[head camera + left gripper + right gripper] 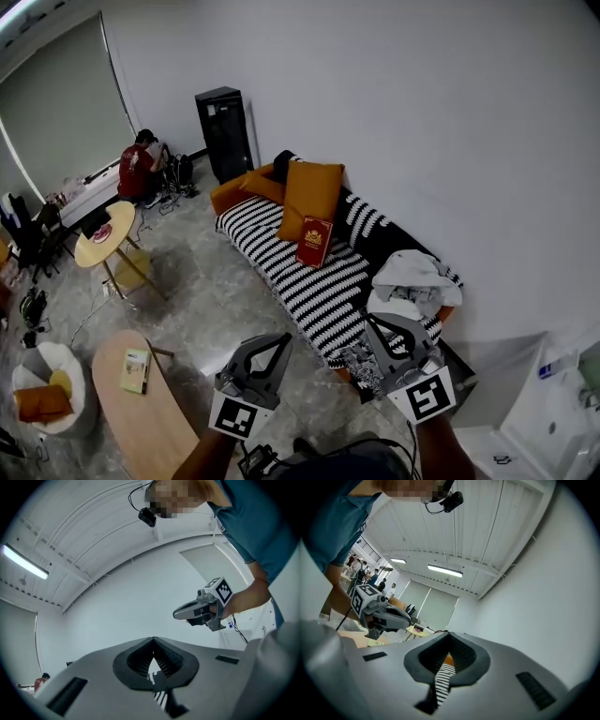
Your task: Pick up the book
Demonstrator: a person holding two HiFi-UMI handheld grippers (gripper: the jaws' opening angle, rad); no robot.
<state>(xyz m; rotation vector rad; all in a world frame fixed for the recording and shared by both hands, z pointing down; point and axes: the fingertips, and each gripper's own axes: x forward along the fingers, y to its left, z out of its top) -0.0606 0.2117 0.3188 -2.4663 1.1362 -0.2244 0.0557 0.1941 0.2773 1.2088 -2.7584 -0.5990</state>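
- The left gripper (153, 641), grey with a black-lined mouth, has its jaws pressed together at the tips and holds nothing. Only a sliver of striped fabric shows through the hollow behind them.
- The right gripper (449, 637) is likewise closed tip to tip and empty (orange and striped cloth show through its hollow).
- The two sit side by side, each in one of the person's hands, both pointing toward the sofa, with their marker cubes nearest the person.
- The red hardcover book with a gold emblem (315, 242) is well ahead of both grippers, roughly between the lines they point along. It is tilted back against an upright mustard-orange cushion (311, 192).
- Book and cushion rest on the black-and-white striped sofa (328, 300), whose near end lies just beyond the grippers' tips.
- A crumpled white and grey cloth (412, 277) sits on that near end, just ahead of the right gripper.
- To the left of the left gripper is a long oval light-wood table (150, 422) with a pale green booklet (136, 370) lying flat on it.
- Farther ahead and to the left stand a small round wooden table (105, 234) and a tall black cabinet (225, 131). A person in a red top (139, 169) crouches by the wall.
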